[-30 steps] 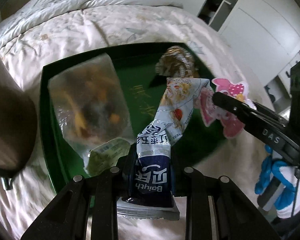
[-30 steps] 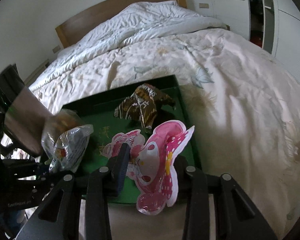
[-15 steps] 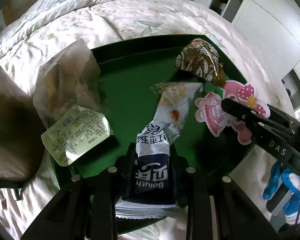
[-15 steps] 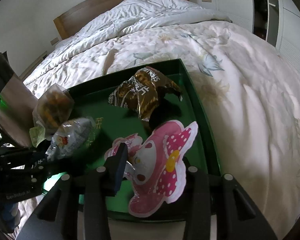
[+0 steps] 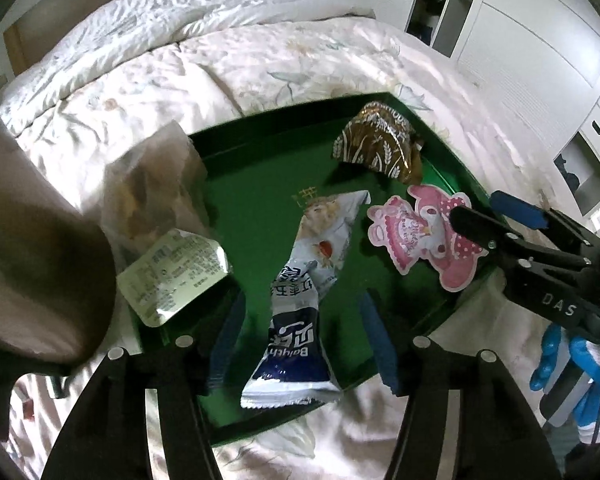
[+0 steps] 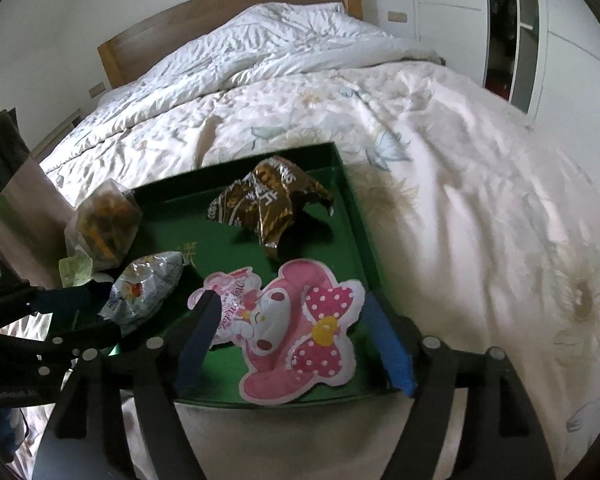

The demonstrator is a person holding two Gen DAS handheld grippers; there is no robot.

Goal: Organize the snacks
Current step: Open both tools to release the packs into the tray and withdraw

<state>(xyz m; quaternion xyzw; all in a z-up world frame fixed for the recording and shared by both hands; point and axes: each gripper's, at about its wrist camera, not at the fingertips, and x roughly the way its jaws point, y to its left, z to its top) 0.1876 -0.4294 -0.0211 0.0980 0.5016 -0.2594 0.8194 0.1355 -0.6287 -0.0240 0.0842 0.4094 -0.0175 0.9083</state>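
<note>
While both grippers hover at the near edge of the green tray (image 5: 260, 216), their jaws are opening, which reads as a release of two snacks into it. The left gripper (image 5: 300, 344) has its blue pads apart on either side of the blue-and-white packet (image 5: 300, 320), no longer pressing it; the packet lies along the tray's near middle, its sealed end overhanging the near rim. The right gripper (image 6: 292, 344) stands spread wide around the pink character pouch (image 6: 292, 328), which lies flat in the tray's near right corner. A brown foil bag (image 6: 268, 204) sits toward the tray's far right, and a clear bag of snacks (image 5: 152, 196) leans on its left rim, so the tray seems to be the collecting place.
</note>
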